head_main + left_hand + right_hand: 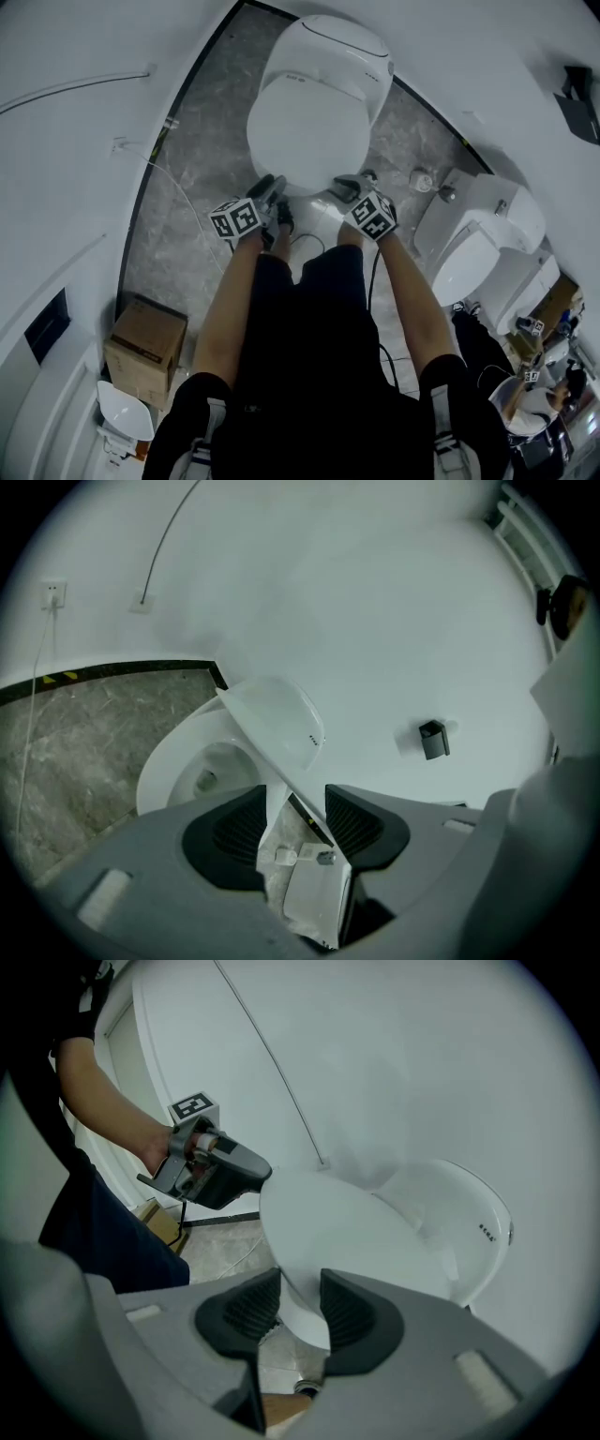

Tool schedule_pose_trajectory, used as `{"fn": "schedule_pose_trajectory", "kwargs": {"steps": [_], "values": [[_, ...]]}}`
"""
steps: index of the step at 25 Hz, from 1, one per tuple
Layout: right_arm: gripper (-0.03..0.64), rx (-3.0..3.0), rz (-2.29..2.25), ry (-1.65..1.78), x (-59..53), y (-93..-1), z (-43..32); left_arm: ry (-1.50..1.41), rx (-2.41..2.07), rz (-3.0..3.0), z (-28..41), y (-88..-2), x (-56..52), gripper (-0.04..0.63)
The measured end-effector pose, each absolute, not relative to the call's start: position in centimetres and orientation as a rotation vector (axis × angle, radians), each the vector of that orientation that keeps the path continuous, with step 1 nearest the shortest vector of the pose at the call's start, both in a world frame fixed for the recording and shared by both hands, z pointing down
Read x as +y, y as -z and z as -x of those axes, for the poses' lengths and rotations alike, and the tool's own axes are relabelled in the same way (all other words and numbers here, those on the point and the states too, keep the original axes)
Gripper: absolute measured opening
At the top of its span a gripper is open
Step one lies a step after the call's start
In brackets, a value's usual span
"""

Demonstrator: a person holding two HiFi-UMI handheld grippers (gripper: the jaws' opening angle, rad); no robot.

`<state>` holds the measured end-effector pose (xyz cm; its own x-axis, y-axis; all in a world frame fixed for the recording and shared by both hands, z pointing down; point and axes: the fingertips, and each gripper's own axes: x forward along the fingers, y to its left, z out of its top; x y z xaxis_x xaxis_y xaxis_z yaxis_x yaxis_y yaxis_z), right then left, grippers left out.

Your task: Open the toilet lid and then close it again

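Gripping the front rim of the toilet lid [305, 131] with both tools. Lid white, glossy, oval, tipped up slightly off the bowl [178, 761]; toilet stands on grey stone floor [206, 169]. Left gripper [293, 822] clamped on rim's left side, right gripper [300, 1307] clamped on its right. Left forearm [234, 291] and right forearm [412, 291] stretched forward, grippers angled down

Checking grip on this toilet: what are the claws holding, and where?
The lid, by its front rim: the right claw looks clamped on it; the left claw straddles the rim, grip unclear.
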<state>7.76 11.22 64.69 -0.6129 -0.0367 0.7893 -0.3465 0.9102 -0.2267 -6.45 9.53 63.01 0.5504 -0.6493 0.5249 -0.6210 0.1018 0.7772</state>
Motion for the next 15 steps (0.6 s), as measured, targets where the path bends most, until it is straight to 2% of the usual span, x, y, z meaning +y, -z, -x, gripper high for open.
{"fn": "schedule_pose_trajectory", "kwargs": {"steps": [8, 15], "values": [[0.137, -2.171, -0.234, -0.567, 12.7, -66.6, -7.2, -0.137, -1.165, -1.6, 6.4, -66.2, 10.3, 0.196], [0.137, -2.135, -0.198, -0.646, 12.5, -67.8, -7.3, -0.306, -1.323, -1.604, 7.5, -67.9, 10.7, 0.244]]}}
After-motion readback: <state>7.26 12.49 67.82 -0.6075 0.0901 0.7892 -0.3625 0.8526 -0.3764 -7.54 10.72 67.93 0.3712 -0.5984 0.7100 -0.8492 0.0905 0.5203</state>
